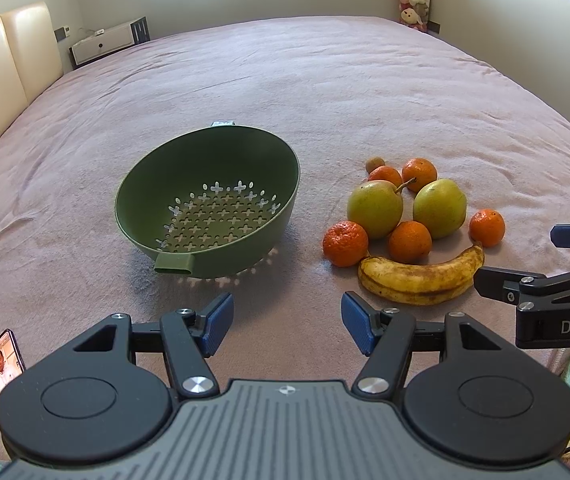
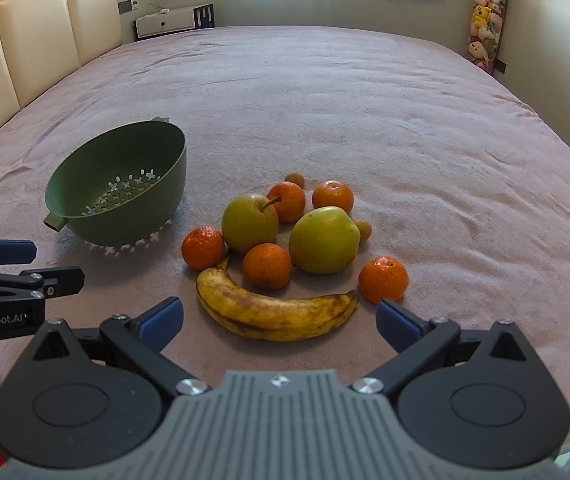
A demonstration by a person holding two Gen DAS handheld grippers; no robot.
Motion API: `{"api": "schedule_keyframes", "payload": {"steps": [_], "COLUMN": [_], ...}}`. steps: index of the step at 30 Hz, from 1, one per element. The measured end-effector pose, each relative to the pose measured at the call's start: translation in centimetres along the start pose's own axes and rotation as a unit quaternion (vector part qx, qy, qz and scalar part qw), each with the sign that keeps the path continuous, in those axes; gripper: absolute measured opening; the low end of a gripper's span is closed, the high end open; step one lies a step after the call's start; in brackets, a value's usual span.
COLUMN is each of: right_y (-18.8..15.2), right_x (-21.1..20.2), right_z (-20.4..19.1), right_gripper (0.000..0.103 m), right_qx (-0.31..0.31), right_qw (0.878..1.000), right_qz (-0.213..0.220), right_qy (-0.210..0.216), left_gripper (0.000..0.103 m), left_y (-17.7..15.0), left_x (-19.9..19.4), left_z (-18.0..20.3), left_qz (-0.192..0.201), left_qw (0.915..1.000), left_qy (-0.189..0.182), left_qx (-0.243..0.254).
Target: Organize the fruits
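A green colander point(image 1: 205, 200) lies tilted and empty on the pink bed cover; it also shows in the right wrist view point(image 2: 119, 196). To its right lies a fruit pile: a spotted banana point(image 1: 421, 276) point(image 2: 275, 312), two green pears point(image 1: 375, 208) point(image 2: 323, 240), several tangerines point(image 1: 345, 243) point(image 2: 383, 279) and small brown fruits point(image 2: 295, 179). My left gripper point(image 1: 287, 322) is open and empty, in front of the gap between colander and fruit. My right gripper point(image 2: 279, 318) is open and empty, just short of the banana; it also shows in the left wrist view point(image 1: 525, 260).
A padded headboard point(image 2: 45, 36) runs along the left. A white bedside cabinet point(image 1: 103, 44) stands at the far left corner. A tube of plush toys point(image 2: 487, 16) stands at the far right. A phone point(image 1: 3, 362) lies at the bed's near left edge.
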State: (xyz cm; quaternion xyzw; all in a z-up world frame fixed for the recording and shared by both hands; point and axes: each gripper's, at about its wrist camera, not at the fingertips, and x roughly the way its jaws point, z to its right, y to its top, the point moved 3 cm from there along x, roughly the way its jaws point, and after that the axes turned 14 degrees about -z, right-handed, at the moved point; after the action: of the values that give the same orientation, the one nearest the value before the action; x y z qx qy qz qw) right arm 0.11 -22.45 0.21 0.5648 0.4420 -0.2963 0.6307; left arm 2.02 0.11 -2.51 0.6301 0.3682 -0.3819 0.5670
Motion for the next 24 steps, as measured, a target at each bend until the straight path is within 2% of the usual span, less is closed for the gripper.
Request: {"api": "schedule_keyframes", "payload": {"steps": [24], "right_y": [0.0], "right_x": [0.43], "right_z": [0.32], "right_gripper": [0.099], "right_qx": [0.007], "right_qw": [1.0], "right_qz": [-0.009], "right_qy": [-0.007], "left_gripper": [0.073], "left_y": [-0.26], "left_x": [0.0], "left_z": [-0.32], "left_qz": [-0.002], "left_qw": [1.0], "left_qy": [0.0], "left_qx": [-0.003]}}
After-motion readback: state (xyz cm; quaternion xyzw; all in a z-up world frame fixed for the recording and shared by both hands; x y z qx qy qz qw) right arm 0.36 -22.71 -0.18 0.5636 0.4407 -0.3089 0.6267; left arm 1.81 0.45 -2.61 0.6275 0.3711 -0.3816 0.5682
